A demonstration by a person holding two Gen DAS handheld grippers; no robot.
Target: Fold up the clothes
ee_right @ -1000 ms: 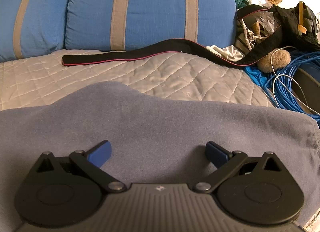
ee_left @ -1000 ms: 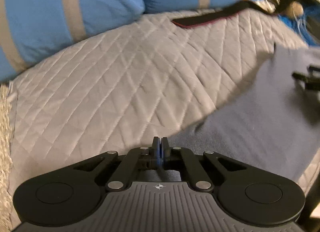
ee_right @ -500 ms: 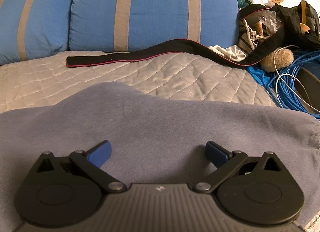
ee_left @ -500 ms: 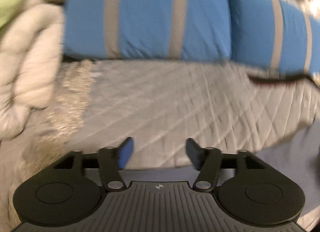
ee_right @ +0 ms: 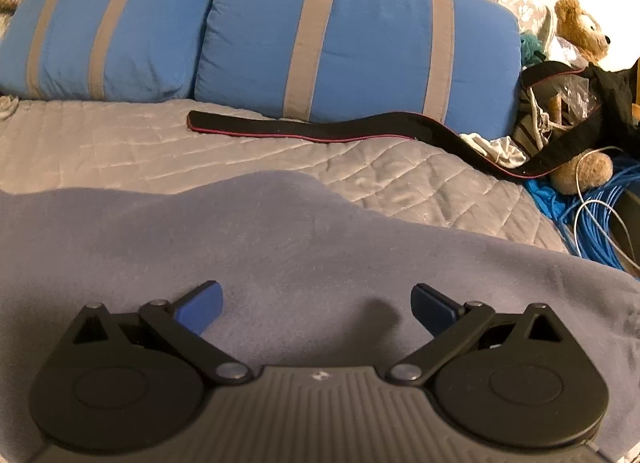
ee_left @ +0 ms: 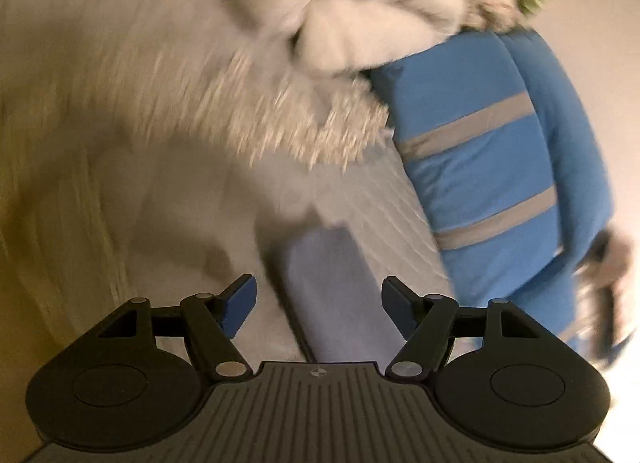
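A grey-blue fleece garment (ee_right: pixel 304 247) lies spread over the quilted grey bedspread (ee_right: pixel 120 147). My right gripper (ee_right: pixel 316 305) is open and empty, just above the garment's near part. In the blurred left wrist view, a narrow end of the same garment (ee_left: pixel 332 287) lies between the open fingers of my left gripper (ee_left: pixel 318 305), which holds nothing. That view is tilted sideways.
Two blue pillows with grey stripes (ee_right: pixel 352 39) line the back of the bed; one shows in the left wrist view (ee_left: pixel 492 167). A black strap (ee_right: pixel 320 129) lies in front of them. Blue cables (ee_right: pixel 596 223) and a teddy bear (ee_right: pixel 580 27) are at the right. A white fluffy blanket (ee_left: pixel 280 75) is at the left.
My left gripper has let go of the garment's edge, opened wide and swung left and rolled toward the fluffy blanket. My right gripper has stayed open and drawn back slightly.
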